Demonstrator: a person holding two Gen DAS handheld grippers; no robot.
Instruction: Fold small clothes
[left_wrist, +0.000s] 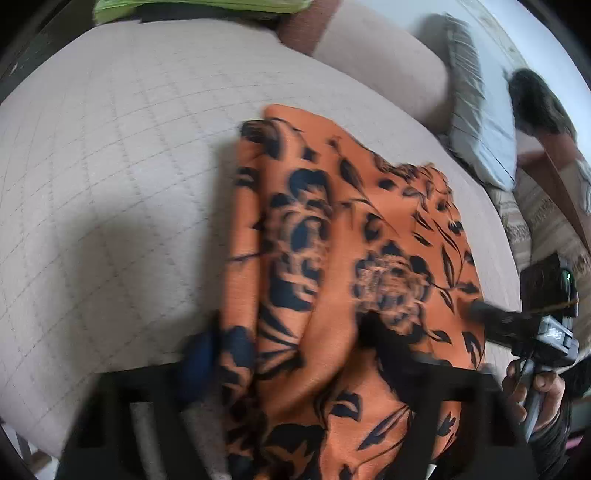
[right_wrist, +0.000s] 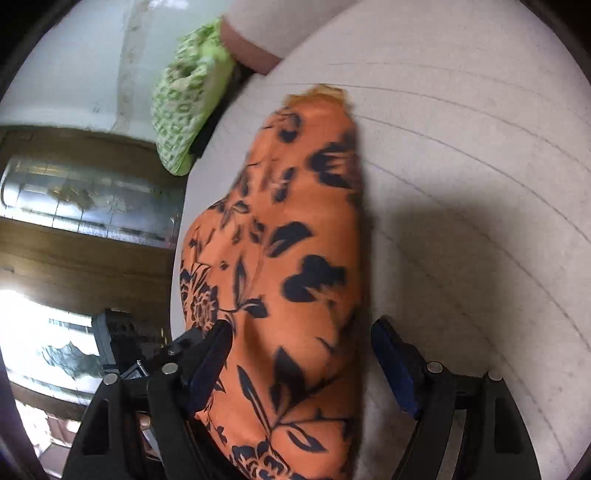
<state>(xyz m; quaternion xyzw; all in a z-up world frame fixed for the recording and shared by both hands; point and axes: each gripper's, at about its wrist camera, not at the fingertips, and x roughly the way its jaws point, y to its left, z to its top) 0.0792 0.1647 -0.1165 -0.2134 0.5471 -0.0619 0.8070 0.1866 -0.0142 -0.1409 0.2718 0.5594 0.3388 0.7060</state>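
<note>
An orange garment with a black flower print (left_wrist: 332, 240) lies bunched on a beige quilted bed cover (left_wrist: 110, 166). In the left wrist view it drapes between my left gripper's (left_wrist: 288, 332) fingers, which stand wide apart; the blue-padded left finger (left_wrist: 199, 354) shows and the cloth partly hides the right finger. In the right wrist view the same garment (right_wrist: 295, 277) runs between my right gripper's (right_wrist: 301, 343) open fingers, blue pad (right_wrist: 399, 369) clear of the cloth on the right. The right gripper also shows in the left wrist view (left_wrist: 524, 325), tip on the garment's edge.
A beige pillow (left_wrist: 388, 70) and a grey-blue pillow (left_wrist: 476, 122) lie at the bed's far right. A green patterned cloth (right_wrist: 188, 99) sits at the bed's edge. A wooden cabinet with glass (right_wrist: 85, 206) stands beside the bed. A person's hand (left_wrist: 543, 384) holds the right gripper.
</note>
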